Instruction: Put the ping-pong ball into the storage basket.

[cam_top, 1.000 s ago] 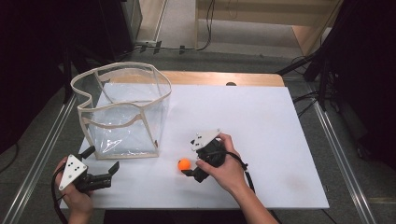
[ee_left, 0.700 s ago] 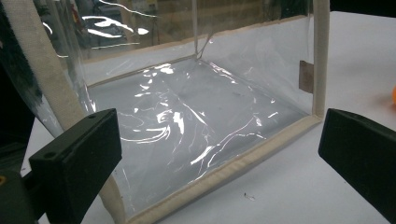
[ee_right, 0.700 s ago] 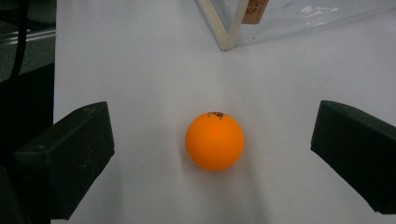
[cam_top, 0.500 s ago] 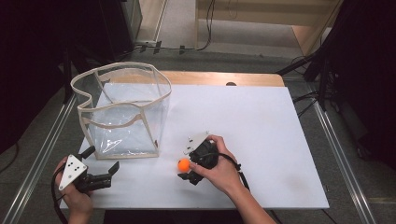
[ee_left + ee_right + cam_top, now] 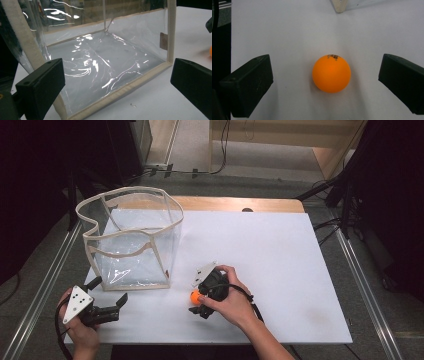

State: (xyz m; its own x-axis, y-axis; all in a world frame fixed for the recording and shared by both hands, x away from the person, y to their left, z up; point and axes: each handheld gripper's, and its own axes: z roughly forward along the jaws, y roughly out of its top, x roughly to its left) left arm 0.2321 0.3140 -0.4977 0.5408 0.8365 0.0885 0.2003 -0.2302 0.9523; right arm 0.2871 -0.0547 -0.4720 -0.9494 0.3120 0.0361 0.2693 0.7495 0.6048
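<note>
A clear plastic bag (image 5: 131,240) with cream cloth edges stands open on the left part of the white table (image 5: 280,260). Through its clear walls I see only its own floor and reflections of light; nothing lies inside it. In the left gripper view the bag (image 5: 105,65) is close in front, with a small tag on its right edge strip.

An orange ball (image 5: 195,296) lies on the table, near the front right corner of the bag and apart from it. In the right gripper view the ball (image 5: 331,73) rests on the white surface and has small dark print on top.

The right gripper (image 5: 197,302) points at the ball. Its jaws stand wide, one on each side of the ball, and neither jaw touches it. The left gripper (image 5: 120,301) sits at the front left of the table, just before the bag. Its jaws are also wide and hold nothing.
</note>
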